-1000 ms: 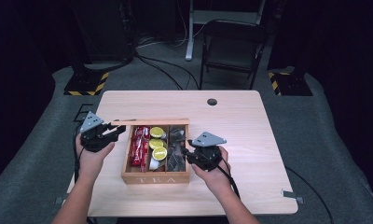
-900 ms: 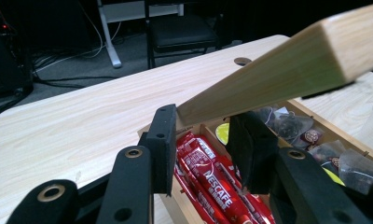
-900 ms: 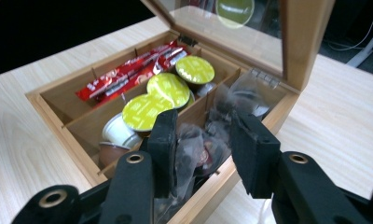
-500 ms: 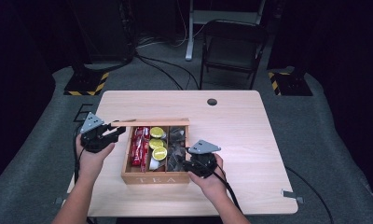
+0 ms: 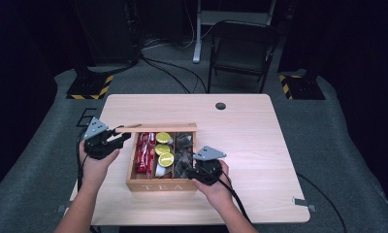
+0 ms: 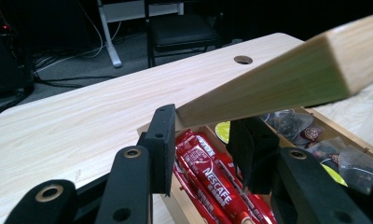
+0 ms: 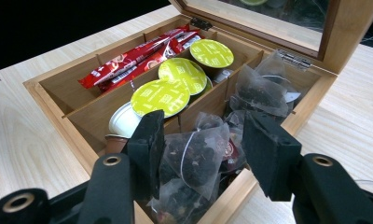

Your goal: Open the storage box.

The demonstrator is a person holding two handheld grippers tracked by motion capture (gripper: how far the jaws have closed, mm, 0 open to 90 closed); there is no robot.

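A wooden tea box [image 5: 155,186] stands on the table with its glazed lid [image 5: 158,127] raised. My left gripper [image 5: 121,138] is at the lid's left corner, and its jaws [image 6: 203,126] are shut on the lid [image 6: 278,79]. Inside lie red Nescafé sticks [image 7: 133,56], green-topped capsules [image 7: 161,95] and clear tea bags [image 7: 198,158]. My right gripper [image 5: 194,170] hangs over the near end of the right compartment. It is open [image 7: 201,126], and a tea bag sits between its jaws, apart from the pads.
The light wooden table [image 5: 260,141] has a cable hole [image 5: 220,106] at the back. A black folding chair [image 5: 240,48] stands behind the table. Bare tabletop lies to the right of the box.
My right gripper has moved left and toward the near edge, down onto the tea bag compartment. The left gripper and the lid have stayed put.
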